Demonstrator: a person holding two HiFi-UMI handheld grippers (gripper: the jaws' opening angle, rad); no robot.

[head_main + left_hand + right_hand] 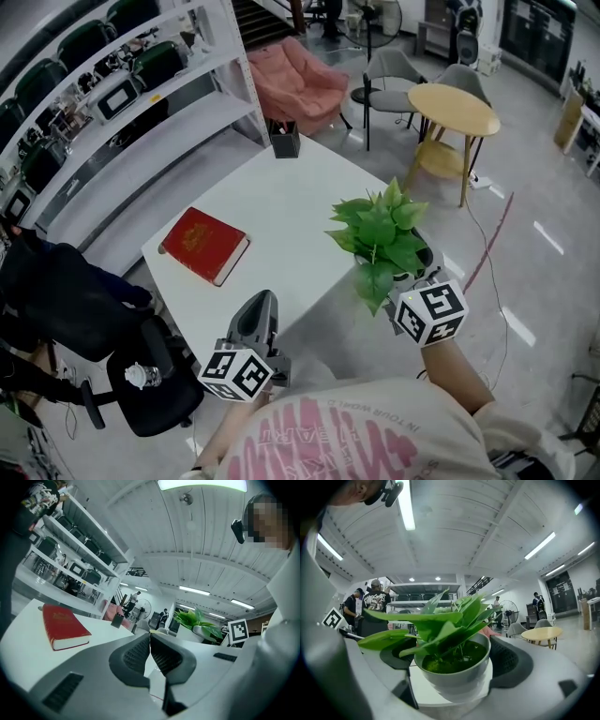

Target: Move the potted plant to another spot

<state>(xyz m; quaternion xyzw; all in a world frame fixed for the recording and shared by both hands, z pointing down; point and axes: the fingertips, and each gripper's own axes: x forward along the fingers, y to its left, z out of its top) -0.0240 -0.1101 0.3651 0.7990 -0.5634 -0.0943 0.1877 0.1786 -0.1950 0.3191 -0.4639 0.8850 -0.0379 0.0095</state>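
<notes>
Potted plant point(380, 234), leafy green in a pale round pot, was gripped at the white table's point(281, 202) right edge.
Right gripper point(454, 660) clamped its pot, jaws wide; left gripper point(150, 653) was shut, empty. Carrying seemed the step; next, an upright set-down elsewhere.

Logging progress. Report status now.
Left tongs shut, empty. Right tongs clamped on potted plant at table edge. Red book well clear.
</notes>
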